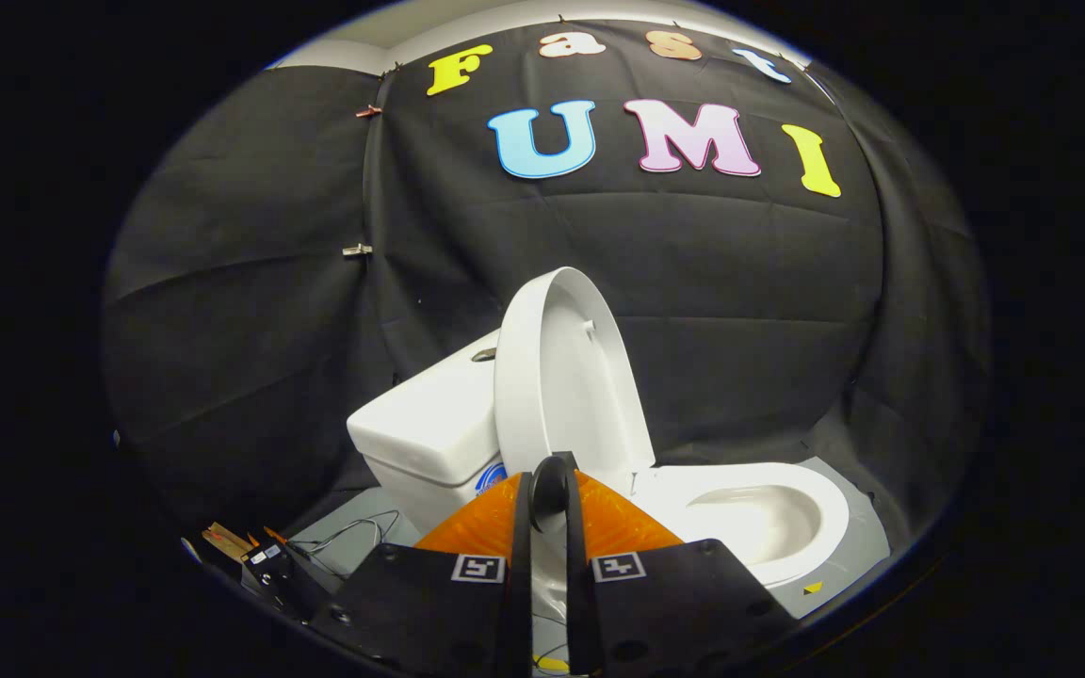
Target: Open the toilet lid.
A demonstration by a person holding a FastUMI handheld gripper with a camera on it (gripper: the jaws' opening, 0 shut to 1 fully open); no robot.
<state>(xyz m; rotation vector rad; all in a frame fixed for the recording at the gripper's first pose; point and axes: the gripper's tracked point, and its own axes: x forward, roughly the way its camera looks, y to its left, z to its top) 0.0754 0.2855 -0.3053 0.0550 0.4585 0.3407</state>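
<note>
Nothing left, seemingly: toilet lid (557,377) upright against tank (429,424), bowl (759,518) exposed; gripper (550,490) fingers nearly pressed together, pinching nothing.

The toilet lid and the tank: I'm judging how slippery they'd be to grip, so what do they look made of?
The toilet lid, raised upright, looks like smooth glossy white plastic: thin, with a moulded rim. The tank looks like glazed ceramic, thick-walled with soft highlights, though plastic can't be excluded. The gripper sits nearly shut below the lid.
</note>
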